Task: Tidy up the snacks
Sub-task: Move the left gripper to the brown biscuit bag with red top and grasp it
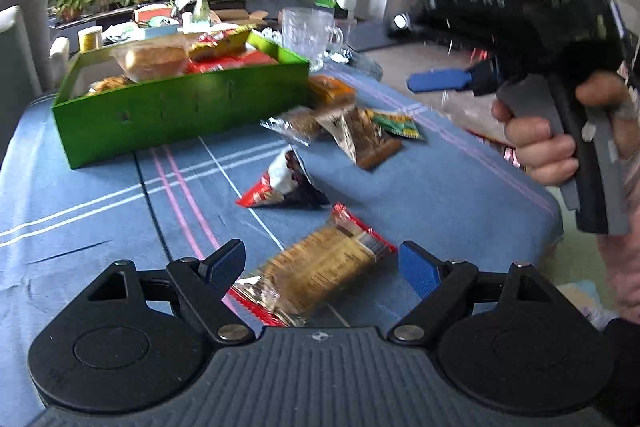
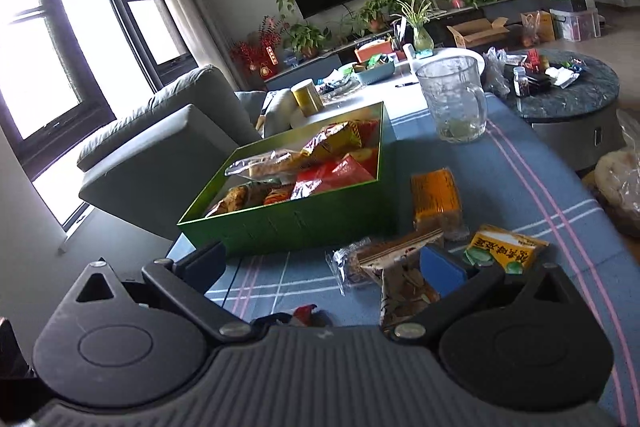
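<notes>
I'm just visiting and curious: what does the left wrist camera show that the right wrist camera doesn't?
Only the left view: the cracker pack lying between the open left gripper, and the hand holding the other gripper. Only the right view: the windows, the armchair and the round table. Both share the green box of snacks, the glass jug and the blue cloth.

Green box (image 2: 304,227); blue tablecloth (image 1: 420,187), white-pink stripes; orange packet (image 2: 435,195).
</notes>
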A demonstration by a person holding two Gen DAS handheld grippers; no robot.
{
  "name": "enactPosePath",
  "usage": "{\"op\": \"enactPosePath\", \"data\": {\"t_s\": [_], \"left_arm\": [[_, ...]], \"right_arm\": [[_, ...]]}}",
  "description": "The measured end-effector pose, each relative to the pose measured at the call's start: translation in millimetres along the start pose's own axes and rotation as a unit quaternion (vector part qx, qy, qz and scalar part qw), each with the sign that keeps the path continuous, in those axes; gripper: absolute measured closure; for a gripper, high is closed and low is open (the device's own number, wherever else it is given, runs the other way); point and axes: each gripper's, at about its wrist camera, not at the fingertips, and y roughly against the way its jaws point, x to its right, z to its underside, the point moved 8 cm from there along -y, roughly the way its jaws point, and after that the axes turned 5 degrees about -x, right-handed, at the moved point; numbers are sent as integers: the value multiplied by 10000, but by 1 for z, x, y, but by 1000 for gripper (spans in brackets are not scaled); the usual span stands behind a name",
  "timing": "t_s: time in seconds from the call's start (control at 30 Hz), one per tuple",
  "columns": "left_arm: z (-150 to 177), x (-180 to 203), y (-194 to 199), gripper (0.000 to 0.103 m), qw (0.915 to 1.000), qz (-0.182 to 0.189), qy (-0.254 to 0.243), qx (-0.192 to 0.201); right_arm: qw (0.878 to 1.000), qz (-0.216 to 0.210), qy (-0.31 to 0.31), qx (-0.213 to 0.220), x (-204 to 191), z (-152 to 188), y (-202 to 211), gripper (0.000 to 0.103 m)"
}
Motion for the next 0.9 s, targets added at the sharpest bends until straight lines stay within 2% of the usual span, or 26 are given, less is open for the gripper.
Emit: {"op": "enactPosePath", "data": {"t_s": [0.17,0.27,0.37,0.43,0.5,0.6,0.77,0.9], "left_arm": [[2,-5,-22,22,9996,-196,-33,-220],[2,-9,-29,23,9993,-96,235,-281],[0,-14,-27,38,9987,-165,394,-260],[-1,-21,-25,54,9977,-205,599,-251],[0,-33,-20,61,9950,-359,907,-225],[1,-49,-16,61,9892,-715,1273,-113],[2,-64,-9,59,9829,-978,1560,-31],[3,-67,-5,40,9799,-1207,1588,-5]], "right_arm": [[9999,-57,43,-133,-3,7,-5,36],[9997,-83,81,-205,-6,11,-6,36],[9995,-91,110,-266,-7,14,-7,36],[9994,-94,127,-307,-8,17,-8,36],[9992,-94,172,-344,-10,18,-9,36],[9989,-100,244,-395,-14,21,-11,36],[9979,-133,339,-530,-20,29,-14,36],[9967,-52,500,-644,-26,36,-20,36]]}}
